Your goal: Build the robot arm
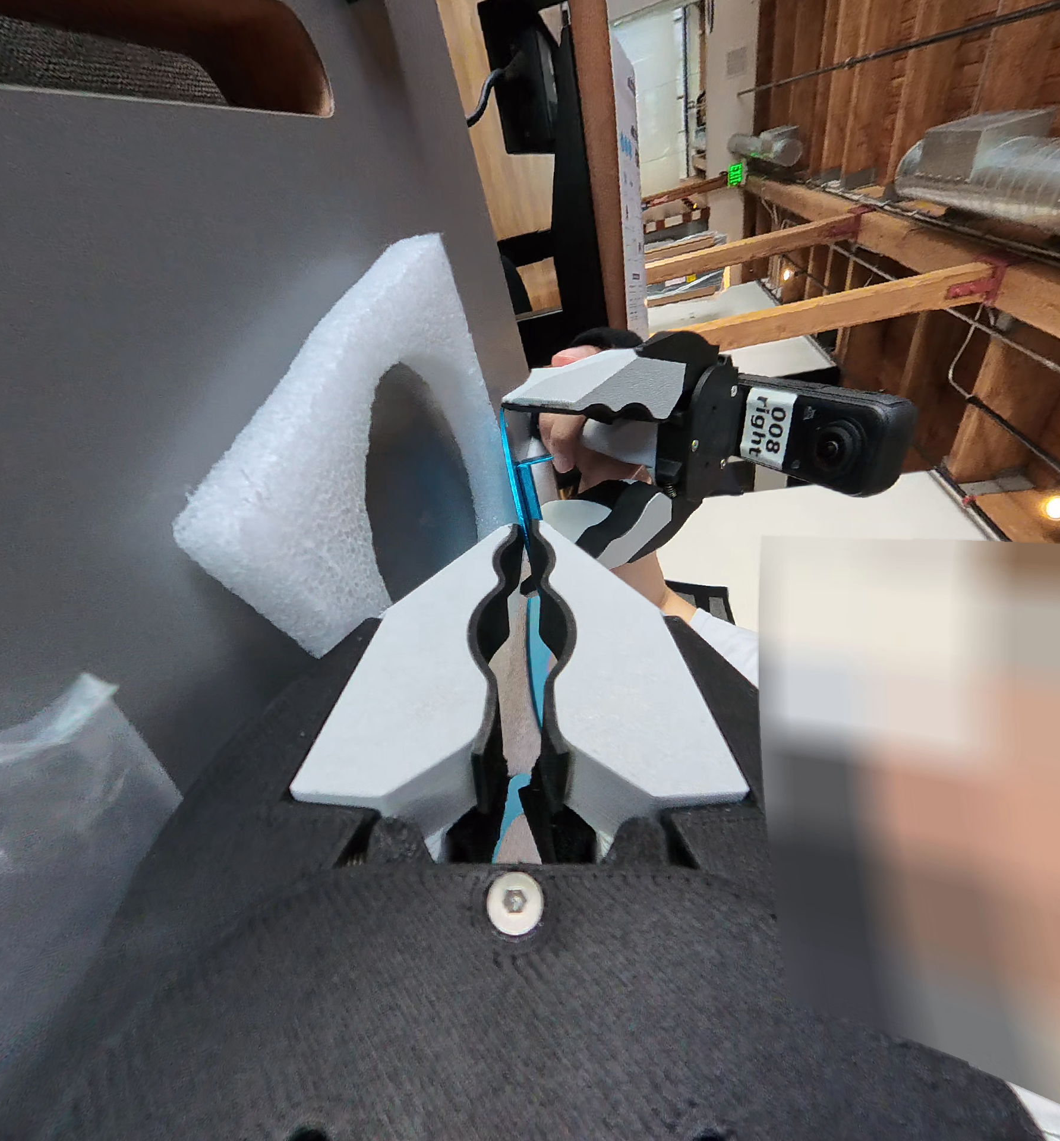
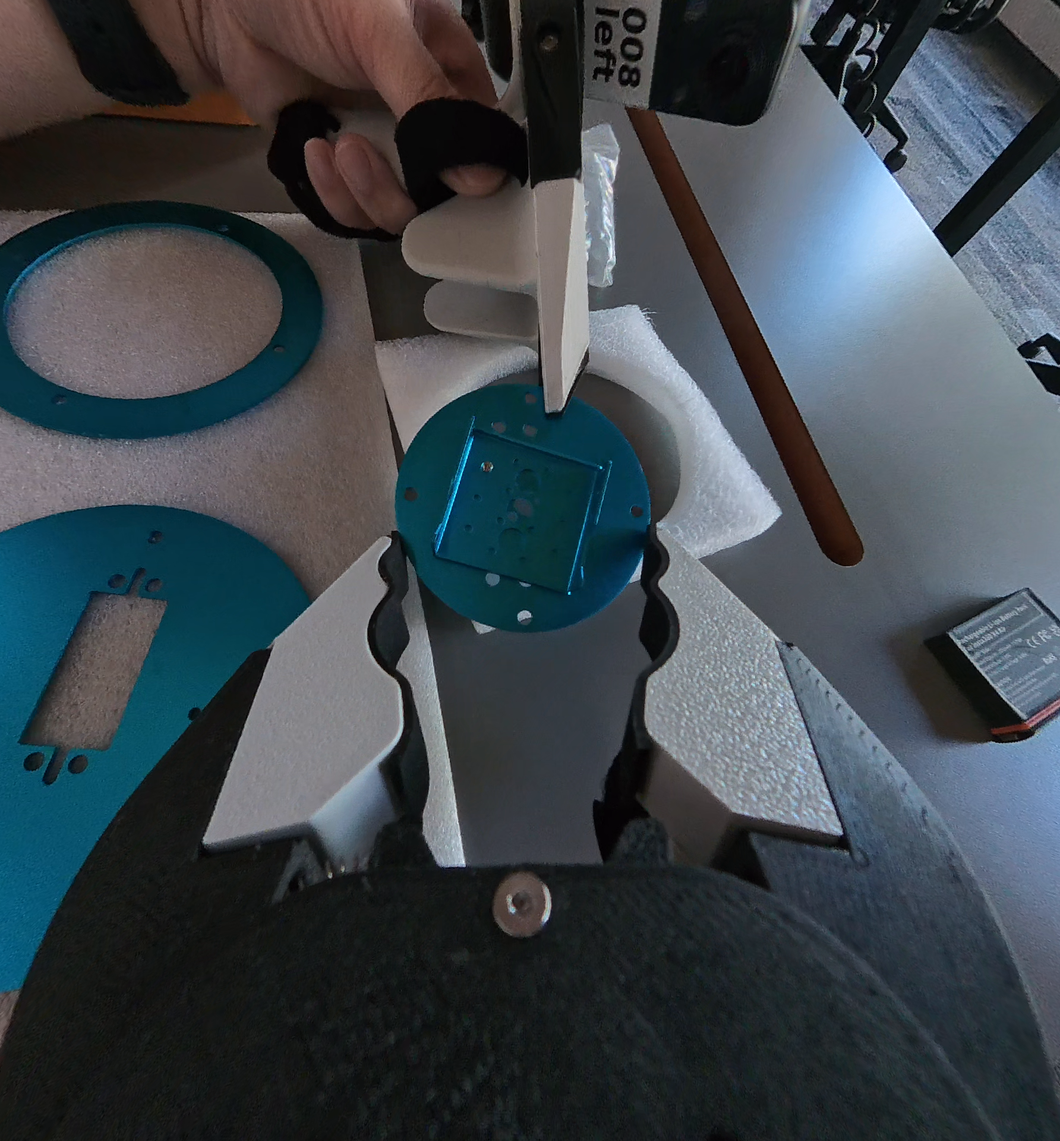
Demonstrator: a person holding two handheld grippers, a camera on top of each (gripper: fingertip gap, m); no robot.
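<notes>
Left gripper (image 1: 530,546) pinches the round blue metal disc (image 2: 521,518) by its edge; right gripper (image 2: 524,555) gapes around it. Grey table (image 2: 824,383) below. Only the left view shows timber ceiling beams (image 1: 824,309); only the right, a blue metal ring (image 2: 145,407).

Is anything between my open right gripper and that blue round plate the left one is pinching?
Nothing visible. The right gripper is open, its fingertips flanking the blue round plate's lower edge. The left gripper is shut on the plate's far edge. White foam lies behind and beneath the plate, not between.
</notes>
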